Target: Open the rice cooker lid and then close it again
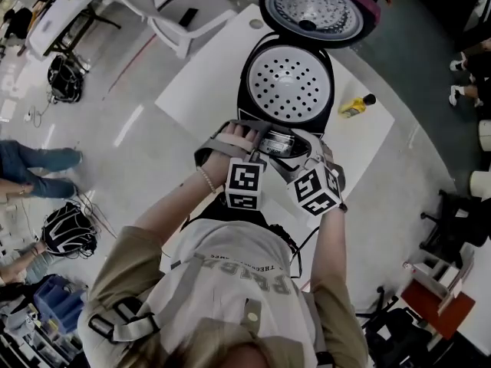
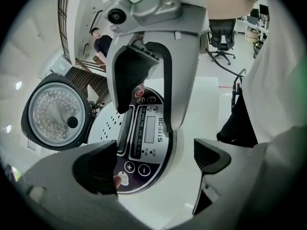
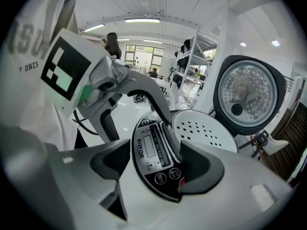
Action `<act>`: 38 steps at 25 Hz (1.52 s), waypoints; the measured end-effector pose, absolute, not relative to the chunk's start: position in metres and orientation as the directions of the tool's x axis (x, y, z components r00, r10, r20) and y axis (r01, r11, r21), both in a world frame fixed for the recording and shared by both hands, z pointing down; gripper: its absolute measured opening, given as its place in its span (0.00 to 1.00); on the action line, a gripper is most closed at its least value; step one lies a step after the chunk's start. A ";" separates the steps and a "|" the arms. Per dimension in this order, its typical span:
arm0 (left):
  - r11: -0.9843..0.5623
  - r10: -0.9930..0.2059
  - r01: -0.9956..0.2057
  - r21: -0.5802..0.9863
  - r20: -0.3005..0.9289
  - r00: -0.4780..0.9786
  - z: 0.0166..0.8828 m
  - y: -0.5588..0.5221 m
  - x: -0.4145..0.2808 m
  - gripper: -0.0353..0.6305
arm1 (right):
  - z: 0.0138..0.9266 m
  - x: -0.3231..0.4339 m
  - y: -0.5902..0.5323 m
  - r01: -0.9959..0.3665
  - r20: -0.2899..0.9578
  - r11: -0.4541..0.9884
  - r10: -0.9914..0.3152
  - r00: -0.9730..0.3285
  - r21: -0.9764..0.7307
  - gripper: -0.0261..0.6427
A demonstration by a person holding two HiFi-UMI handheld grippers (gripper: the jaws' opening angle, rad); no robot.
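Left gripper view has the left tongs [image 2: 156, 164] spread wide with nothing gripped; only the control panel [image 2: 149, 128] lies beyond them. The right tongs [image 3: 156, 164] are likewise wide and empty over that panel. Both sit at the front of the rice cooker [image 1: 245, 87], probably because the lid release is there. Its lid [image 1: 318, 10] stands swung up on the rear hinge, so opening looks done and closing remains. The cooker stands mid-desk [image 1: 201, 79], front toward the near edge, lid toward the far edge. Count: two tongs, one cooker, one lid, one perforated inner plate [image 1: 289, 79], one yellow bottle [image 1: 354, 106] by the right edge.
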State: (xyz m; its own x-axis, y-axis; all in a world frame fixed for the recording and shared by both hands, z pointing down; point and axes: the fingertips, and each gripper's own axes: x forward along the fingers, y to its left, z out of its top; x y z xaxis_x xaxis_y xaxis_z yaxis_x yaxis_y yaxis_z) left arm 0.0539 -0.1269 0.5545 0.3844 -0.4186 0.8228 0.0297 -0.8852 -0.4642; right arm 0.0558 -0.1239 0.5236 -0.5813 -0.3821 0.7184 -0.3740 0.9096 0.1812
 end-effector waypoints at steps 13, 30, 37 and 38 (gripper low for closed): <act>-0.887 -0.461 -0.235 -0.398 0.732 0.501 0.517 -0.118 0.059 0.82 | 0.480 0.068 -0.120 -0.524 0.463 0.842 -0.518 -0.719 0.127 0.51; -0.749 -0.657 -0.582 -0.318 0.474 0.586 0.408 -0.164 0.034 0.82 | 0.386 0.154 -0.157 -0.690 0.154 0.723 -0.679 -0.718 -0.030 0.53; -0.733 -0.677 -0.581 -0.353 0.459 0.575 0.389 -0.229 0.010 0.82 | 0.360 0.177 -0.215 -0.730 0.159 0.683 -0.724 -0.671 0.027 0.57; -0.733 -0.678 -0.574 -0.364 0.461 0.573 0.386 -0.238 0.006 0.82 | 0.356 0.178 -0.223 -0.734 0.164 0.678 -0.729 -0.665 0.040 0.58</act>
State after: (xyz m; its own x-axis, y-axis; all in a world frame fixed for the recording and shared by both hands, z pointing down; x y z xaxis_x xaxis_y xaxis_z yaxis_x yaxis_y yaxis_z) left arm 0.0065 -0.2375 0.3859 0.5729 -0.6778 0.4609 -0.5743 -0.7331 -0.3644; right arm 0.1783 -0.2228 0.3560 -0.6647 -0.7290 0.1636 -0.7339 0.6781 0.0398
